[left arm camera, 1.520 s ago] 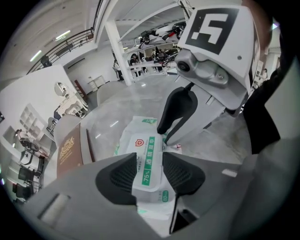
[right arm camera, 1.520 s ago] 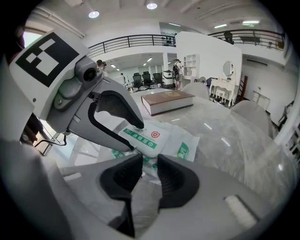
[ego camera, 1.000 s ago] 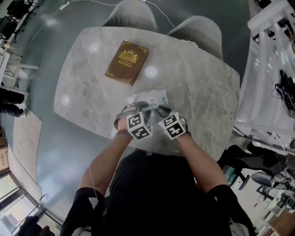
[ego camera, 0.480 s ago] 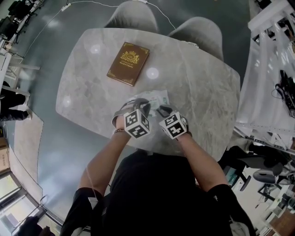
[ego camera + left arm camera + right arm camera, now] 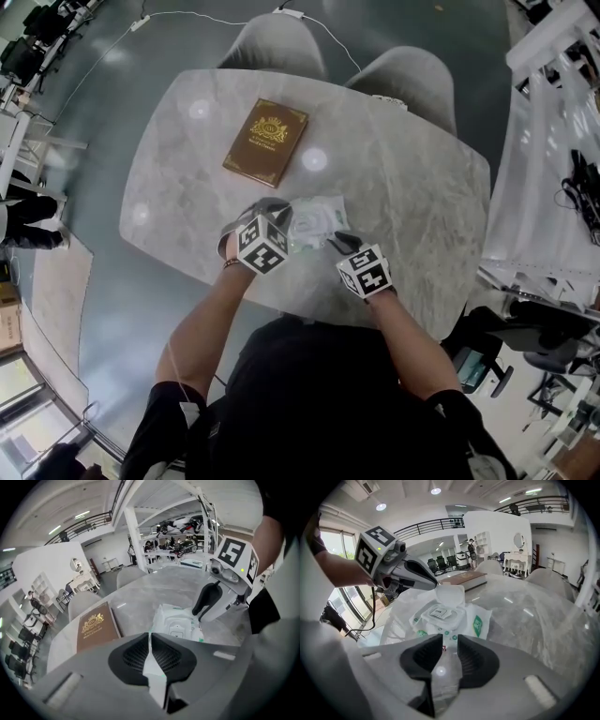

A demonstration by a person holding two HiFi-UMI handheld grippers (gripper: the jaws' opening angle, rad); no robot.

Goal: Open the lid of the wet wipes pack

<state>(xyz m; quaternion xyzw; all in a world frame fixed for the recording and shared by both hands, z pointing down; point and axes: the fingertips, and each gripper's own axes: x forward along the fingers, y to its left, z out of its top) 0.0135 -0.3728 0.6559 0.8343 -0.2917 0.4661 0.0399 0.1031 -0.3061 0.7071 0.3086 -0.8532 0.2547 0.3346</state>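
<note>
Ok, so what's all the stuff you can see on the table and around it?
table: one, grey marble, under everything.
book: one, brown with a gold crest, far left part of the table.
wet wipes pack: one, white and green, near edge of the table, between the two grippers.
lid: one, white, on the pack, tipped up.
chairs: two, grey, at the table's far side.
left gripper: one, grey with a marker cube, jaws closing with the lid's edge between them.
right gripper: one, grey with a marker cube, pinching the pack's near end.
arms: two, bare below black sleeves, reaching over the near edge.
</note>
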